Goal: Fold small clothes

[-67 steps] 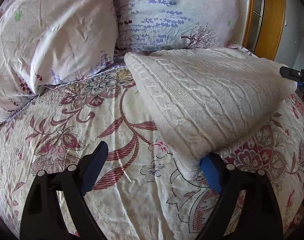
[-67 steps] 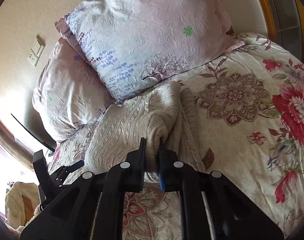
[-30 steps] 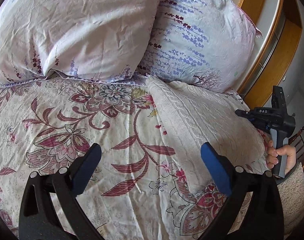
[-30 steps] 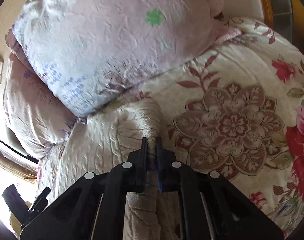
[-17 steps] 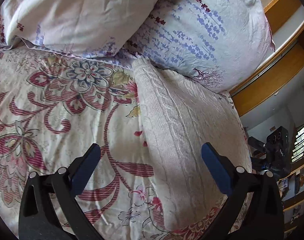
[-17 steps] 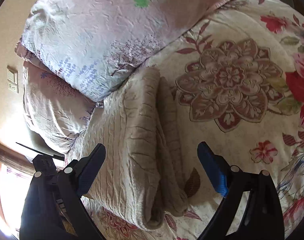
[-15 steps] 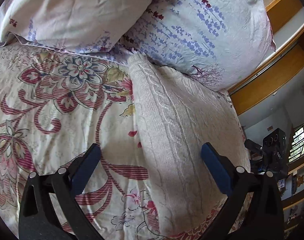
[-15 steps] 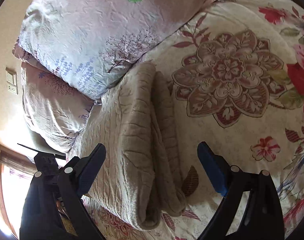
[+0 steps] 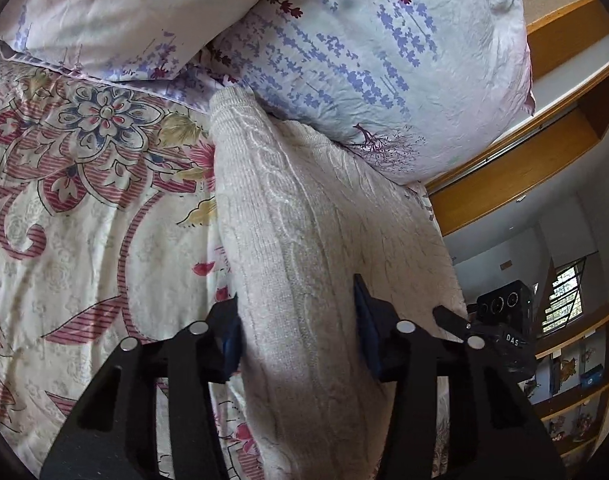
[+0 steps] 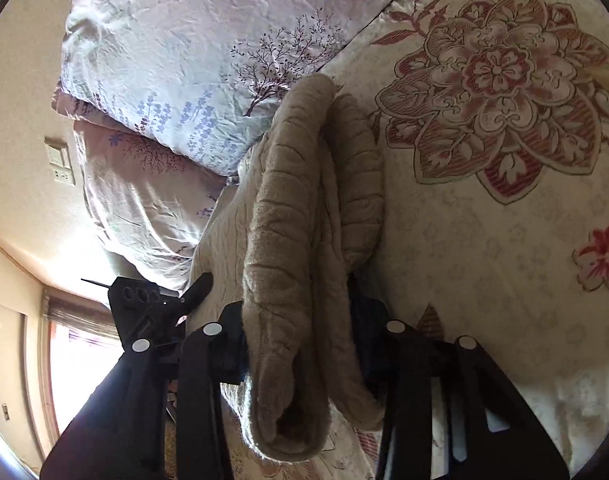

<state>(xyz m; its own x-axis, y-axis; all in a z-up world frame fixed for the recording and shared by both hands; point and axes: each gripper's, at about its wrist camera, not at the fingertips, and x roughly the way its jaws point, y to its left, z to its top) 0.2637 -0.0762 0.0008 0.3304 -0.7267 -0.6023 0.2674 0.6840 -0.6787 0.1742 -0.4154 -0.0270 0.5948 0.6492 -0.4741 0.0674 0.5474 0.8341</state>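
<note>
The folded cream knit sweater point(image 9: 304, 240) lies in the lower centre of both views on the floral bedspread point(image 9: 84, 220), its far end against the lavender-print pillow point(image 9: 364, 60) at upper centre. In the right wrist view its stacked layers point(image 10: 296, 240) show as a thick open edge.

The left gripper point(image 9: 296, 336) straddles the near folded edge; its jaws have just been closing and the pads press the knit on both sides. The right gripper point(image 10: 300, 340) clamps the layered end likewise, its jaws also just closed in on the bundle.

Judgement: the step is seizing both ends of the fold, to lift or double it. Both grips should catch every layer; a lower layer could slip out. Both ends should rise level and together, clear of the pillow.
</note>
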